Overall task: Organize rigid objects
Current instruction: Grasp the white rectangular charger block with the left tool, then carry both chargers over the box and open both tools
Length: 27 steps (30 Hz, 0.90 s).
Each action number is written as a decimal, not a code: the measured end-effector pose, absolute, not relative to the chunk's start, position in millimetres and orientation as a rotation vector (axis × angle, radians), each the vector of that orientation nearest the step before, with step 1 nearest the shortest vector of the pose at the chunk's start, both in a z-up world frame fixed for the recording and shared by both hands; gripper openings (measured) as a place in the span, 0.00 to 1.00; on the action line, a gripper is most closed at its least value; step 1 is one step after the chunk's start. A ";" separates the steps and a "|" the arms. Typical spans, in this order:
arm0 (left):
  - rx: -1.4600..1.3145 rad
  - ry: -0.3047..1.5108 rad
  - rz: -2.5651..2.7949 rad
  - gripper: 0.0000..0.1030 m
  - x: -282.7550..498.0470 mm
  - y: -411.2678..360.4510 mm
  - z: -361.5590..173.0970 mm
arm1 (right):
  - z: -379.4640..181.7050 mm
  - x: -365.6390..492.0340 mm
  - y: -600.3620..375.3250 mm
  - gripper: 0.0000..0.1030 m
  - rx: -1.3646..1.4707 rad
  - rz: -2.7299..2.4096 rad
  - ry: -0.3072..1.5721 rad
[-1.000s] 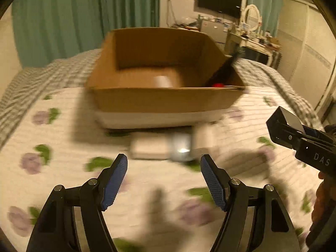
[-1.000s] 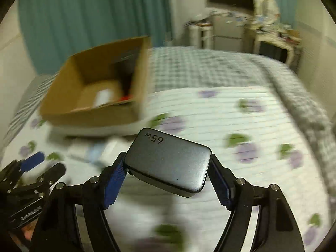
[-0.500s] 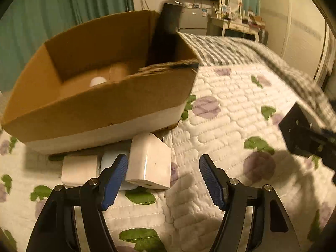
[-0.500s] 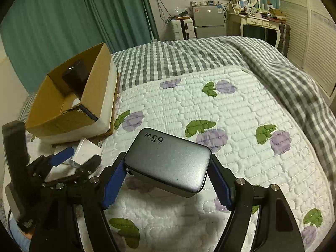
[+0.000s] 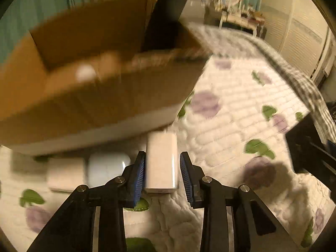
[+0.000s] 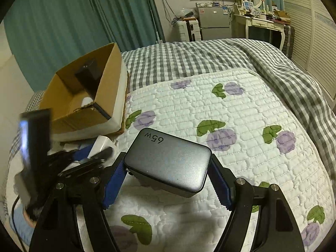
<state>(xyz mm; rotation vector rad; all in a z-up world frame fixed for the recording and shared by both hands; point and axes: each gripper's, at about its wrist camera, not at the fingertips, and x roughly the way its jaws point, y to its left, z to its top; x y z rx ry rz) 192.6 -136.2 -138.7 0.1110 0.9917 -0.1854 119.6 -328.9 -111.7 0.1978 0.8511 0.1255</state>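
Observation:
My left gripper [image 5: 161,172] straddles a white rectangular charger [image 5: 161,161] lying on the quilt in front of the cardboard box [image 5: 88,88]; its blue pads sit close on both sides, with a small gap on the right. My right gripper [image 6: 168,178] is shut on a grey 65W charger [image 6: 168,161] and holds it above the quilt. The box [image 6: 84,96] also shows at the left in the right wrist view, with a black object [image 6: 88,73] and a small white item [image 6: 87,100] inside.
Beside the white charger lie a pale rounded case [image 5: 107,166] and another white block [image 5: 67,174], close to the box's front. The floral quilt [image 6: 231,126] lies over a grey checked blanket [image 6: 199,58]. Furniture stands at the back wall.
The left gripper has moved forward and down to the white charger, and its jaws have narrowed around it. The right gripper still holds the grey charger, hardly moved.

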 end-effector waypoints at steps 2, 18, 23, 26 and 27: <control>0.110 1.030 -0.179 0.33 195.4 -134.0 -149.2 | -114.8 120.8 -327.3 0.72 0.192 0.127 0.858; 0.128 0.848 -0.210 0.27 137.2 -121.4 -70.5 | -97.8 123.8 -309.4 0.72 0.146 0.155 0.817; 0.128 0.777 -0.185 0.27 136.7 -100.0 -20.7 | -56.0 128.0 -287.8 0.72 0.110 0.211 0.734; 0.132 0.742 -0.174 0.27 145.6 -83.5 2.9 | -19.1 138.1 -271.0 0.72 0.088 0.261 0.664; 0.131 0.732 -0.165 0.27 155.4 -76.7 11.1 | -12.4 141.7 -267.5 0.72 0.086 0.274 0.652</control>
